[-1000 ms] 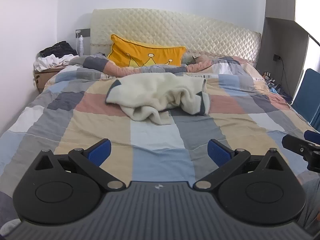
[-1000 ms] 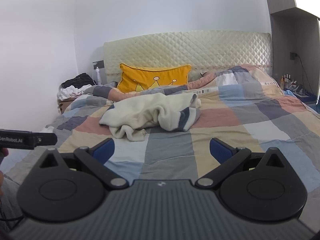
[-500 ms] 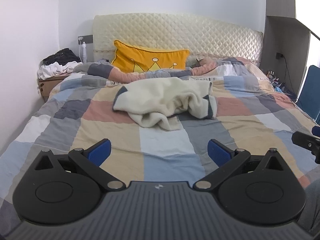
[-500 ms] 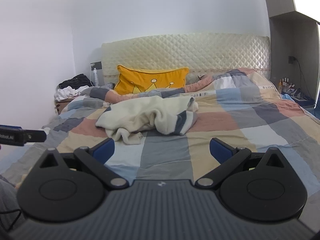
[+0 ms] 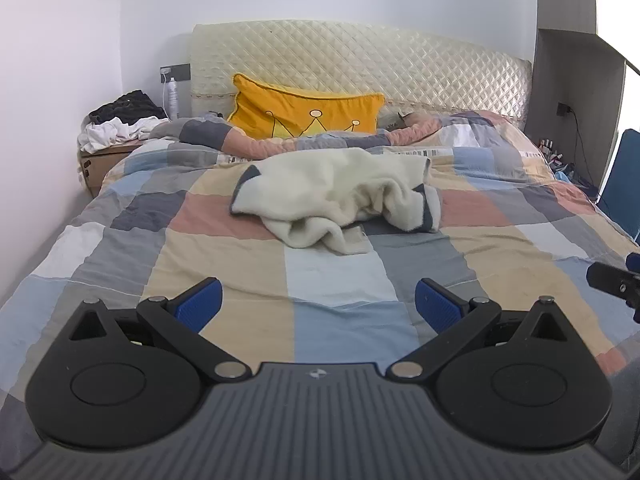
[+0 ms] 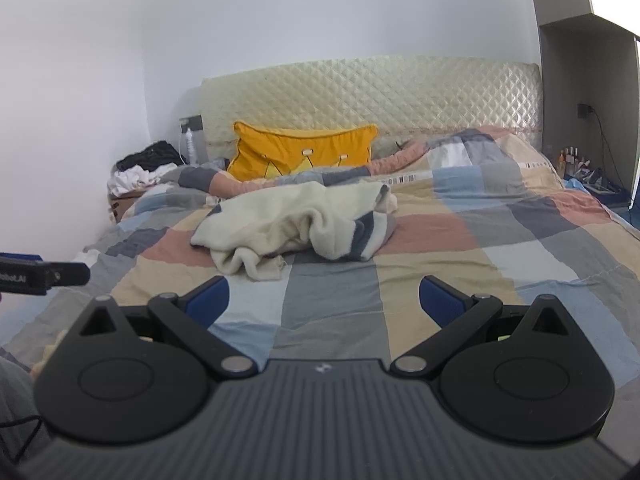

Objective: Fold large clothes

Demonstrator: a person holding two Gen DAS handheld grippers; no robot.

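A crumpled cream garment with dark grey-blue trim [image 5: 340, 196] lies in a heap in the middle of the bed; it also shows in the right wrist view [image 6: 296, 224]. My left gripper [image 5: 318, 306] is open and empty, held above the near part of the bed, well short of the garment. My right gripper [image 6: 324, 300] is open and empty, also short of the garment. The right gripper's tip shows at the right edge of the left wrist view [image 5: 616, 280], and the left gripper's body at the left edge of the right wrist view [image 6: 40, 276].
The bed has a checked quilt [image 5: 332, 280] in blue, grey, tan and pink. A yellow crown pillow [image 5: 308, 112] leans on the quilted headboard [image 5: 360, 60]. A nightstand with piled clothes [image 5: 116, 124] stands far left. A blue chair [image 5: 624, 180] is at right.
Both views have tilted upward and pulled back slightly, so the garment sits lower and more wall shows. The garment has not moved. Both grippers stay open.
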